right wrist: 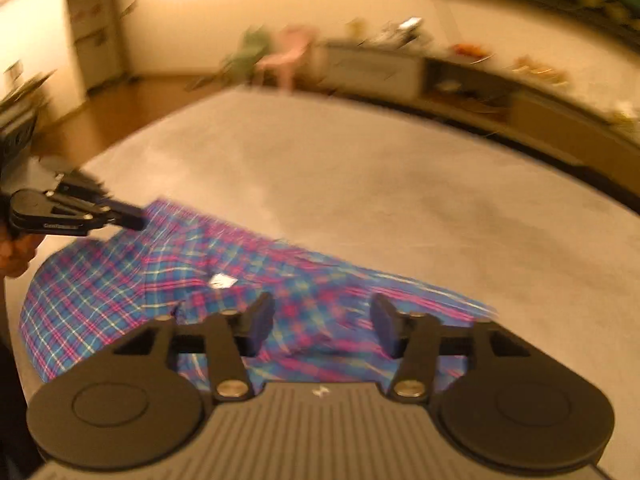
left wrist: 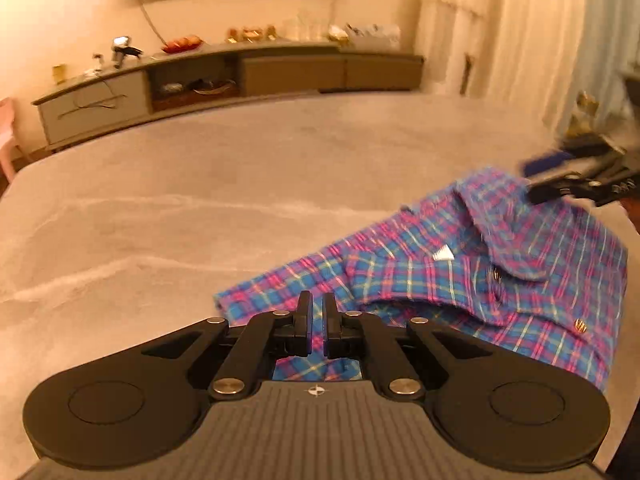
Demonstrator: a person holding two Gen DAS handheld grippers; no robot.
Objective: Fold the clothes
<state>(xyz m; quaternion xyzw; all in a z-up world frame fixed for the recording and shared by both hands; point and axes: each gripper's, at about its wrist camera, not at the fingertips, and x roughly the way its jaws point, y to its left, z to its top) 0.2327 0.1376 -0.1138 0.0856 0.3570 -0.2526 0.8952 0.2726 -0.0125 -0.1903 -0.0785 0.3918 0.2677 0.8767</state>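
Jaws on the left gripper nearly together, plaid cloth showing in the slit between them and below; reads as a pinch on the shirt's hem, though the pad contact itself is hard to see. Jaws on the right gripper stand wide, nothing clamped, cloth only lying beneath them.

Plaid shirt lies on the grey bed cover, rumpled, collar side at about 2 o'clock in the left wrist view, white label facing up. In the right wrist view it spreads from 8 o'clock toward 4 o'clock, blurred.

Judgement: step in hand is getting a second hold to spread or fold the shirt. To do it well:
- keep the left pinch steady, no tugging
- lower the right jaws over one single edge, not a bunched layer
- close only once cloth sits fully between the pads
- then draw both holds apart evenly so the fabric flattens.
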